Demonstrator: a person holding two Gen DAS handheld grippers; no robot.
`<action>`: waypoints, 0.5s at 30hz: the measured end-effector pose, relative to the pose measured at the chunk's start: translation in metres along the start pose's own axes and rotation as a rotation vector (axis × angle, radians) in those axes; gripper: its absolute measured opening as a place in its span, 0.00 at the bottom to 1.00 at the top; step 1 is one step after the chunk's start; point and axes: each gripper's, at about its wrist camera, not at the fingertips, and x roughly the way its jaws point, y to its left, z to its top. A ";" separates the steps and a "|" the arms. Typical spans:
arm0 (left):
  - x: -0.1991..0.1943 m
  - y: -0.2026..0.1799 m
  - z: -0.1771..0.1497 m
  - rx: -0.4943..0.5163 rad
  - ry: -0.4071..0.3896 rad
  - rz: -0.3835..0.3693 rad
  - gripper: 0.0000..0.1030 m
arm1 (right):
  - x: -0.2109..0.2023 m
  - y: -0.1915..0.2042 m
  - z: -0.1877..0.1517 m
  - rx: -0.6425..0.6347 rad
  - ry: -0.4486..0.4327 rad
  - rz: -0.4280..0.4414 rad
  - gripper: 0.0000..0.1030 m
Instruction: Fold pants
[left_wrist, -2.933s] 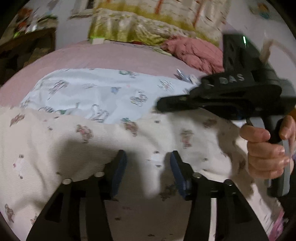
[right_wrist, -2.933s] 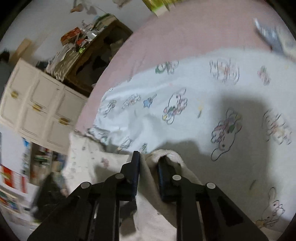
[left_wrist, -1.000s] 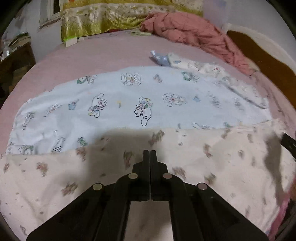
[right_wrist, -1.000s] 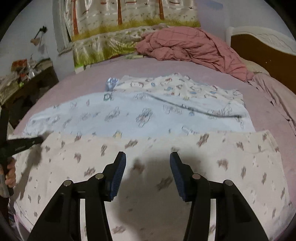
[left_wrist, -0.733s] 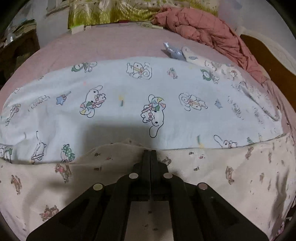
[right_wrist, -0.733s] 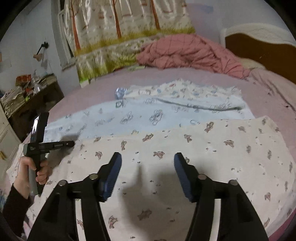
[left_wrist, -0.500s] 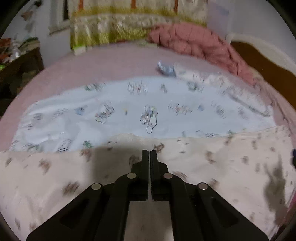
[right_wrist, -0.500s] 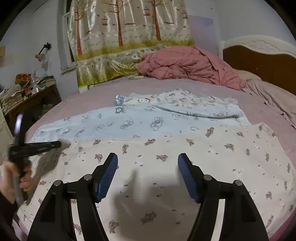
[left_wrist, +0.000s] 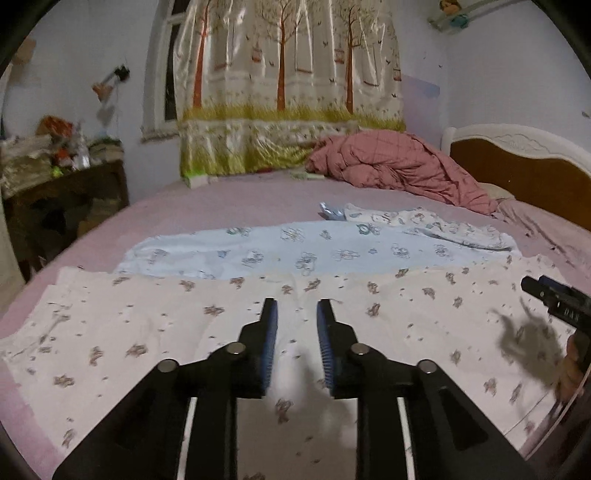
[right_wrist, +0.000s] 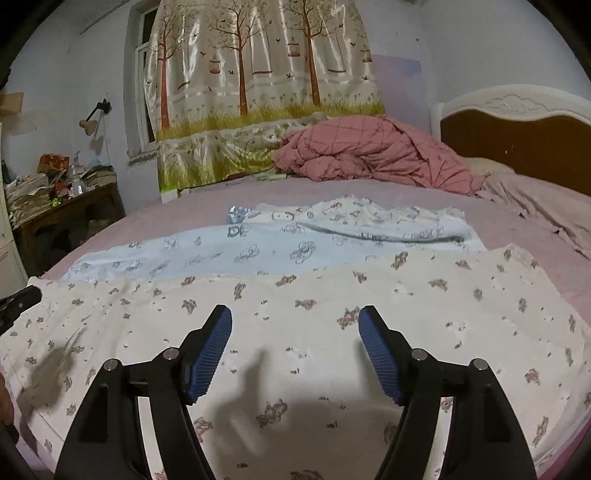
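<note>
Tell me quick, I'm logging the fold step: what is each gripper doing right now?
Left gripper: jaws just opening, slightly apart, nothing between them, above the cream pants.
Right gripper: open wide, holding nothing.

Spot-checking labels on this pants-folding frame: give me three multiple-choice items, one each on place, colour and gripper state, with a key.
1. Where do the cream pants lie relative to the blue garment?
A. nearer the cameras
B. behind it, by the curtain
C. on the desk

2. What colour is the heaped quilt?
A. green
B. pink-red
C. black

3. How do the two grippers stand?
A. both clamped on cloth
B. left gripper narrowly open, right gripper wide open, both empty
C. left wide open, right shut

Key: 1 A, the cream cloth fills the foreground in both views; 2 B, checked pink-red heap by the headboard; 3 B, bare gaps show between both pairs of pads, the right one wider.
</note>
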 end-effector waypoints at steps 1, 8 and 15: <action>-0.001 0.000 -0.003 0.000 -0.005 0.001 0.24 | 0.002 -0.002 -0.003 0.004 0.000 0.000 0.70; -0.013 -0.016 -0.009 -0.045 -0.116 0.057 0.62 | 0.016 -0.003 -0.012 -0.004 0.041 0.000 0.70; -0.022 -0.046 -0.011 -0.015 -0.136 0.000 0.86 | 0.009 -0.001 -0.013 -0.033 0.005 0.005 0.74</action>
